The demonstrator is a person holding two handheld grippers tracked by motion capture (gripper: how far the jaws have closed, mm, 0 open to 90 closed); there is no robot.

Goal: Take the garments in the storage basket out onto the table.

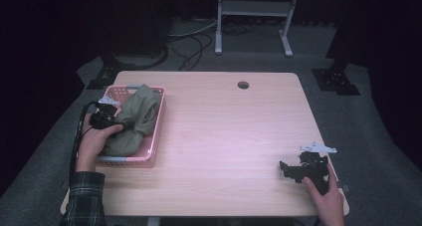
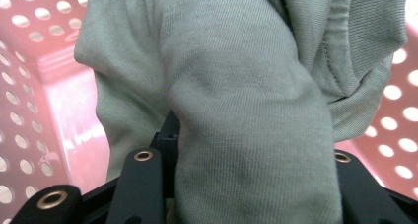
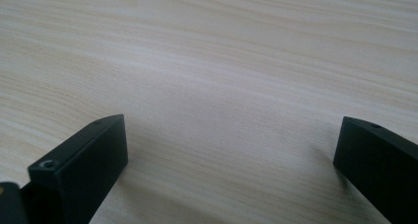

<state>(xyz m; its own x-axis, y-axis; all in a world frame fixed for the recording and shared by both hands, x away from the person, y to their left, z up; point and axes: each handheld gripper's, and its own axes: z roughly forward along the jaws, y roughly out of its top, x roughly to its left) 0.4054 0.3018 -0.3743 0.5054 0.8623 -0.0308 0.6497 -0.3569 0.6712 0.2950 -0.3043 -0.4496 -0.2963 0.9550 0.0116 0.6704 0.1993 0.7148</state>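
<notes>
At the left edge of a light wooden table (image 1: 224, 136), seen from the high view, a pink perforated basket (image 1: 158, 131) holds a bunched grey-green cloth (image 1: 137, 119). The left gripper (image 1: 127, 125), held in a hand (image 1: 97, 139) with a plaid sleeve (image 1: 85, 198), reaches into the basket and meets the cloth at its near side. Well apart, near the table's front right corner, the right gripper (image 1: 287, 169) rests low over bare wood in the other hand (image 1: 328, 198).

In the left gripper view, the cloth (image 2: 246, 110) hangs in a thick fold between the black jaws, which are closed in on it from both sides; the basket's pink, hole-dotted walls (image 2: 29, 110) show behind on either side.

In the right gripper view, the right gripper (image 3: 231, 150) has its jaws spread wide with nothing between them, just above the pale tabletop (image 3: 222, 61).
</notes>
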